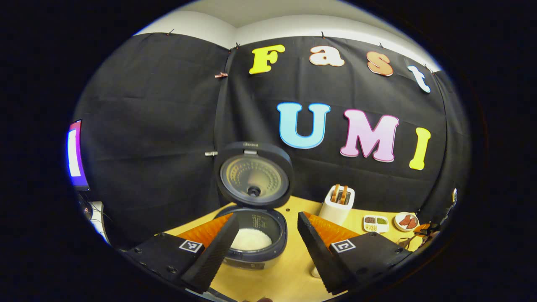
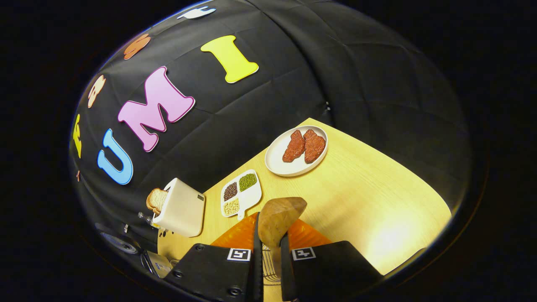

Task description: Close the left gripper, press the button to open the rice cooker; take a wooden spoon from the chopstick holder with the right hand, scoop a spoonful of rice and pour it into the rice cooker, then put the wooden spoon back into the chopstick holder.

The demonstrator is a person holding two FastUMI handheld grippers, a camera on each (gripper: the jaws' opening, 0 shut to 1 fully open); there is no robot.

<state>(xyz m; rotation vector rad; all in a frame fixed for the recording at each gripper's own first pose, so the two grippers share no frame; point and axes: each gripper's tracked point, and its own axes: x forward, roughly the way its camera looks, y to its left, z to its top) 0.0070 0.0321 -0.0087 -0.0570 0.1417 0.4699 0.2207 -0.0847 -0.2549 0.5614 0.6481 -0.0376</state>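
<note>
Right gripper jaws are pinched tight on the wooden spoon, low centre of the right gripper view; the bowl sticks up past the tips. What looks like a wire chopstick holder shows between the jaws just under it, so I'd judge this as either lifting the spoon out or putting it back; can't tell which.

Left gripper jaws are spread wide, holding nothing. Rice cooker sits between them in the left gripper view, lid up, white rice in the pot.

Either way: keep the pinch firm, move the spoon straight along the holder's axis so the handle doesn't snag the wire, and stay clear of the toaster and grain dish at lower left.
</note>
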